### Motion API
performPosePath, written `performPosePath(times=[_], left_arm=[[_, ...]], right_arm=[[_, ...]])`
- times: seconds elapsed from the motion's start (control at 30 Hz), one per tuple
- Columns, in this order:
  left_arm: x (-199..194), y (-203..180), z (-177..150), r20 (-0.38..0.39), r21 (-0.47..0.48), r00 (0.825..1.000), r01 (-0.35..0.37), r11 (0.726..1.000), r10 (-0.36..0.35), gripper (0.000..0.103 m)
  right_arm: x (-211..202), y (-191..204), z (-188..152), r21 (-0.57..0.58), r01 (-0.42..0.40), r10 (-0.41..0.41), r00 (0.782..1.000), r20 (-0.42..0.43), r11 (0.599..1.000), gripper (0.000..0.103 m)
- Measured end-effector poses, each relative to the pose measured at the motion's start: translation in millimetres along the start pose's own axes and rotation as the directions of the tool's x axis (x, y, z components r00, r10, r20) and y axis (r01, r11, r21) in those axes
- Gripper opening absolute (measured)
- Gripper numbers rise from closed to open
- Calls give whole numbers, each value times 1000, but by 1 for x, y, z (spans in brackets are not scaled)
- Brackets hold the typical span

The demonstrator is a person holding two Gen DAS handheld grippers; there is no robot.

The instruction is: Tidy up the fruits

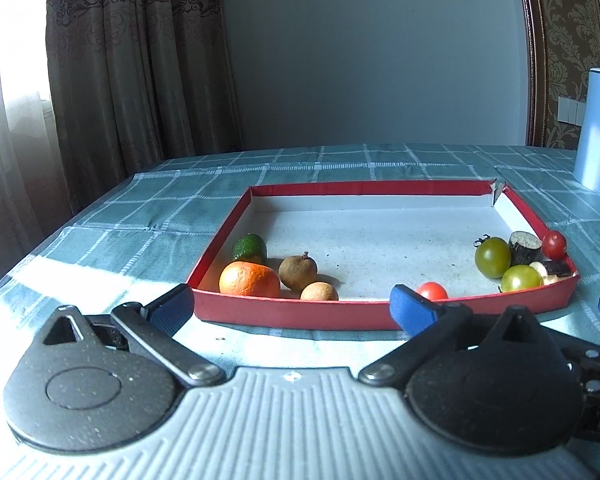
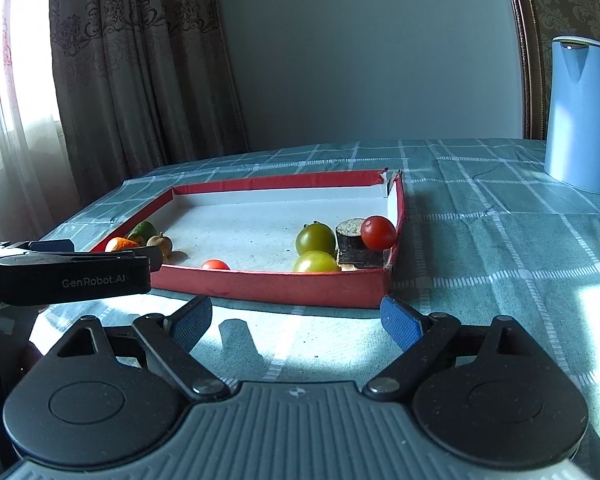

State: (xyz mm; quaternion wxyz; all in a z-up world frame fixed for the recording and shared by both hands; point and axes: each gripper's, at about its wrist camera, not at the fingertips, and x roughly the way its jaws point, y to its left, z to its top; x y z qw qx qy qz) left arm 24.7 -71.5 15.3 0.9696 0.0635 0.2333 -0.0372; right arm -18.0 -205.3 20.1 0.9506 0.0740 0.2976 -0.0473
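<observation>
Red tomato (image 1: 432, 290) sits alone against the tray's (image 1: 300, 312) near wall, just beyond the left gripper (image 1: 292, 304), toward its right jaw. Both left and right gripper (image 2: 296, 316) gape empty; the left is nearer.

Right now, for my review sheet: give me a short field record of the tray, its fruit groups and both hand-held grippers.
tray: red tray, on checked tablecloth
left group: orange, green fruit, two brown fruits
right group: two green tomatoes, red tomato, dark cut pieces
alone at front wall: red tomato
left hand-held gripper: open, empty
right hand-held gripper: open, empty
</observation>
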Motion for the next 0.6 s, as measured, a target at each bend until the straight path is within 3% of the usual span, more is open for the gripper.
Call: performPosePath(times=[0.13, 0.23, 0.4, 0.6], left_arm=[[-4, 9, -2, -7, -33, 1000, -13, 999, 12, 103], [-7, 10, -4, -2, -25, 999, -46, 999, 46, 103], [-8, 12, -7, -3, -9, 997, -79, 997, 79, 103], [-9, 16, -10, -11, -30, 998, -64, 997, 64, 103]], right_arm=[[3, 20, 3, -62, 95, -94, 995, 21, 994, 92], [8, 29, 5, -72, 122, -121, 992, 22, 990, 92], [13, 36, 6, -64, 88, -88, 996, 10, 994, 92], [15, 39, 4, -66, 72, -72, 997, 0, 995, 92]])
